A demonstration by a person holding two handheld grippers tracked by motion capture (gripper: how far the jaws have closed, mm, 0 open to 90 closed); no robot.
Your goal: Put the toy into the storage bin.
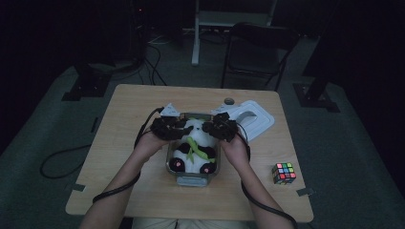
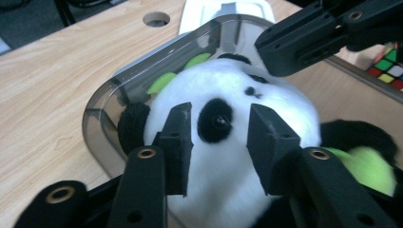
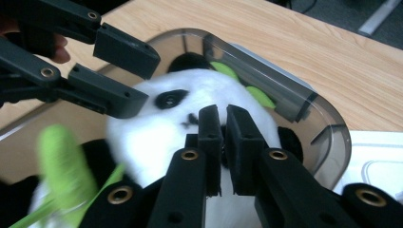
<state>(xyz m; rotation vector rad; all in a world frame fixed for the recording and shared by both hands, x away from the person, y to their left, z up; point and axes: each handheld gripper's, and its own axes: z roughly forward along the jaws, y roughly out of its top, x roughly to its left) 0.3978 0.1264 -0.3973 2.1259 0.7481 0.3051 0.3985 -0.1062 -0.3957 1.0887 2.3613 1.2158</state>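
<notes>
Left gripper [image 2: 218,130]: jaws apart, straddling the panda's black eye patch on its white head.
Right gripper [image 3: 224,124]: jaws nearly together, pinching plush at the panda's face.
Panda plush [image 1: 193,147]: lying inside the container, head toward the far end.
Container [image 1: 193,179]: clear, smoky-walled tub, mid-table.
White lid [image 1: 253,119]: beside the tub's far right corner.
Puzzle cube [image 1: 284,172]: apart, on the right.
</notes>
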